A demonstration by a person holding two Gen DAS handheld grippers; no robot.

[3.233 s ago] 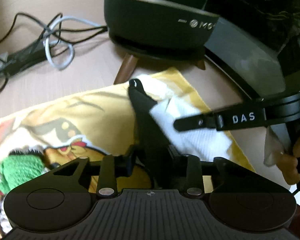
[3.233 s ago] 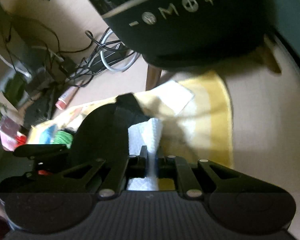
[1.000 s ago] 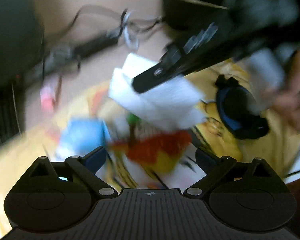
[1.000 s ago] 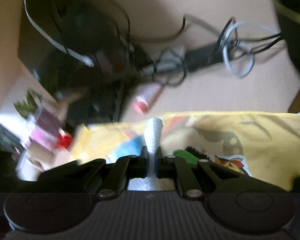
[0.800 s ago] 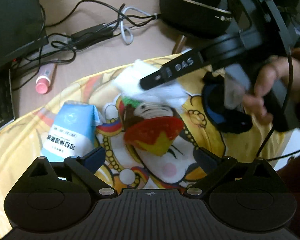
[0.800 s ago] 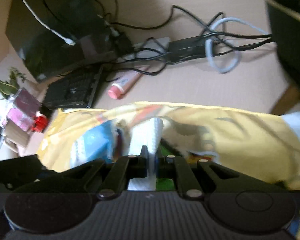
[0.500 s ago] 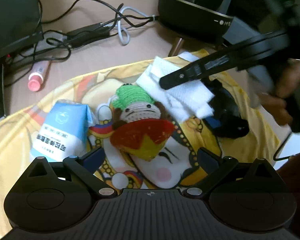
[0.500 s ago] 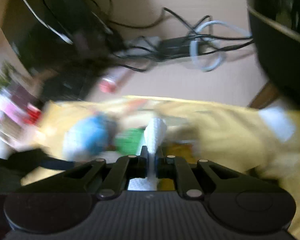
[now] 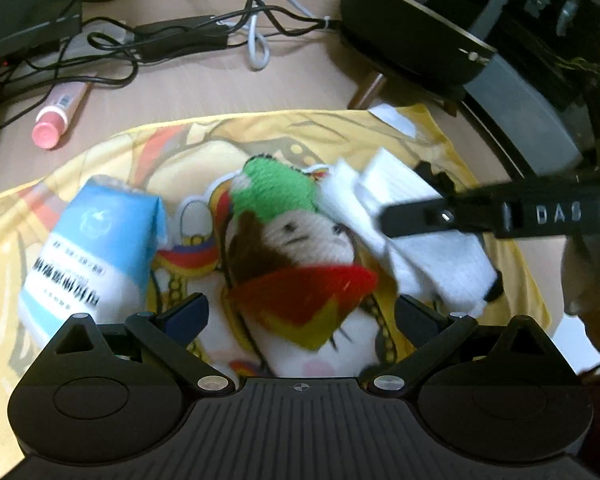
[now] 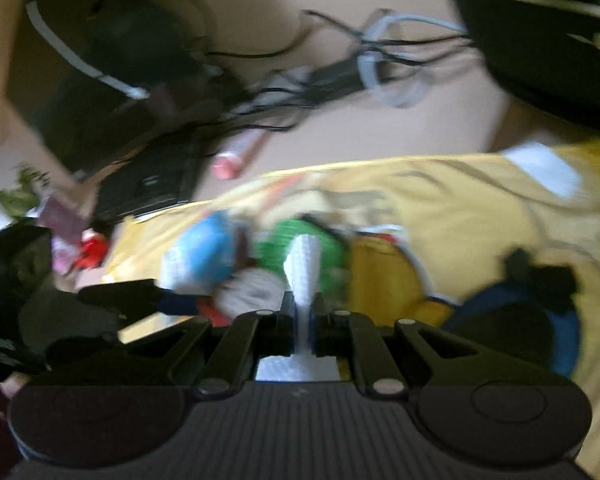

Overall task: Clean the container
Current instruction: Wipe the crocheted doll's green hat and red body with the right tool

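Here the right gripper (image 10: 303,316) has its fingers clenched on a folded white tissue (image 10: 305,264), while the left gripper (image 9: 300,312) stands released, fingers spread around a crocheted doll (image 9: 296,248). The dark blue-rimmed container (image 10: 516,320) lies right of the tissue, well apart on the yellow cloth (image 10: 460,208). Judging by this, steady the container with the left fingers, then press the tissue flat inside and wipe slowly.
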